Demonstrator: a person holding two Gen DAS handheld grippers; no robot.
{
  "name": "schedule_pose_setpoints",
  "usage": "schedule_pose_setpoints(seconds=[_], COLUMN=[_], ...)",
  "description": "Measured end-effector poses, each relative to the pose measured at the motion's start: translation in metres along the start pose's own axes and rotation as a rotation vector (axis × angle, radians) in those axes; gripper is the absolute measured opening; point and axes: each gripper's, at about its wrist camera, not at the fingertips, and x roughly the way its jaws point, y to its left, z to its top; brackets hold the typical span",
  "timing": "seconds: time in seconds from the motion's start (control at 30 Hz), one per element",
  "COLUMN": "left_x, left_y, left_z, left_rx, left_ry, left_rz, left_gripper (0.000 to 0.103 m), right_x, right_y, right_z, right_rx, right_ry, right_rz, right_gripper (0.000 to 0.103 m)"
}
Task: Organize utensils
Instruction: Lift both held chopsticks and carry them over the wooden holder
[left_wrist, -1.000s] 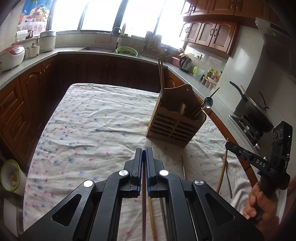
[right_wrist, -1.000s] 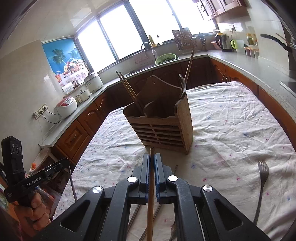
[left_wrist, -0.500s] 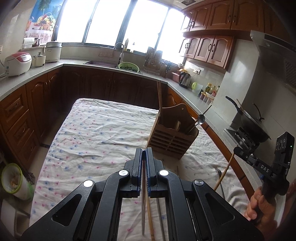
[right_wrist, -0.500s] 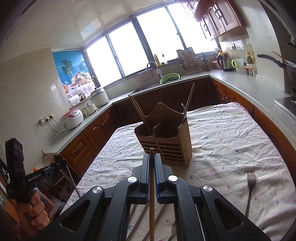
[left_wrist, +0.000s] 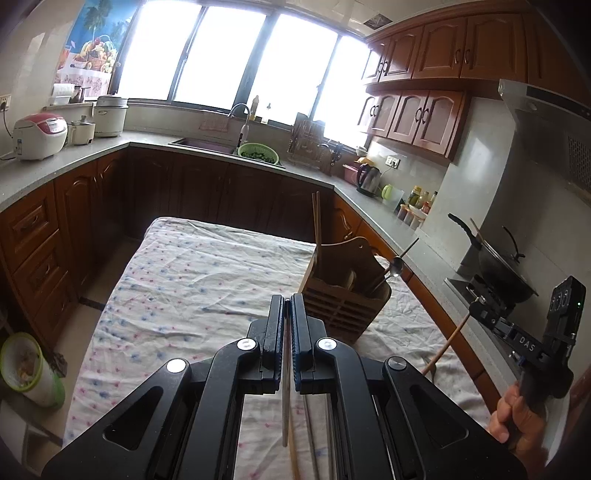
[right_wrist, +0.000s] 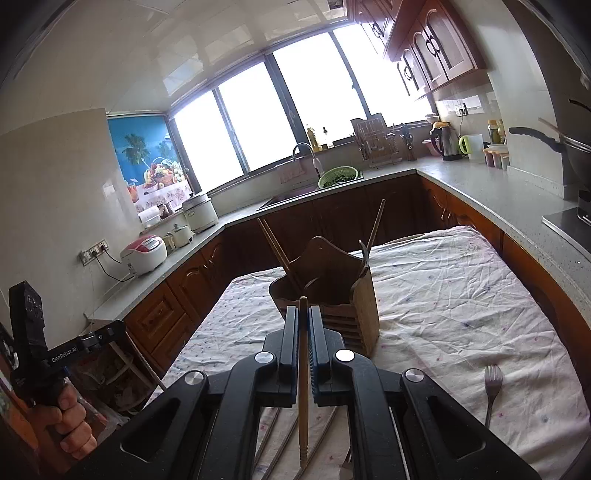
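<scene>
A wooden utensil holder (left_wrist: 345, 295) (right_wrist: 332, 291) stands on the cloth-covered table and holds chopsticks (left_wrist: 317, 229) and a spoon (left_wrist: 396, 264). My left gripper (left_wrist: 287, 301) is shut on a thin pale chopstick (left_wrist: 285, 398), raised above the table short of the holder. My right gripper (right_wrist: 303, 312) is shut on a wooden chopstick (right_wrist: 303, 376), also raised and short of the holder. The right gripper and its chopstick (left_wrist: 445, 341) show at the right of the left wrist view. Loose chopsticks (left_wrist: 308, 428) lie on the table under the grippers.
A fork (right_wrist: 492, 387) lies on the cloth (right_wrist: 461, 295) to the right. Kitchen counters (left_wrist: 74, 155) surround the table, with a sink (left_wrist: 207, 144), rice cookers (left_wrist: 38, 134), a kettle (left_wrist: 369, 177) and a wok (left_wrist: 495, 258) on the stove.
Both grippers have risen and drawn back from the holder, each still holding its chopstick. The holder looks smaller and lower in both views.
</scene>
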Motion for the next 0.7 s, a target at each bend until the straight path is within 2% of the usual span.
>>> schedule_pose_setpoints(seconds=[0.33,0.7], left_x=[0.011,0.036], left_y=[-0.003,-0.018], left_z=[0.029,0.097], left_rx=[-0.024,-0.058], left_ry=[-0.056,-0.187], left_rz=[-0.022,-0.083], left_gripper=[0.003,0.003], right_x=[0.008,0.023], right_y=[-0.007,-0.006], right_z=[0.022,0.078], right_rx=[0.003,-0.038], right_ry=[-0.051,-0.203], right_rz=[-0.014,-0.063], right_gripper=[0.005,0.005])
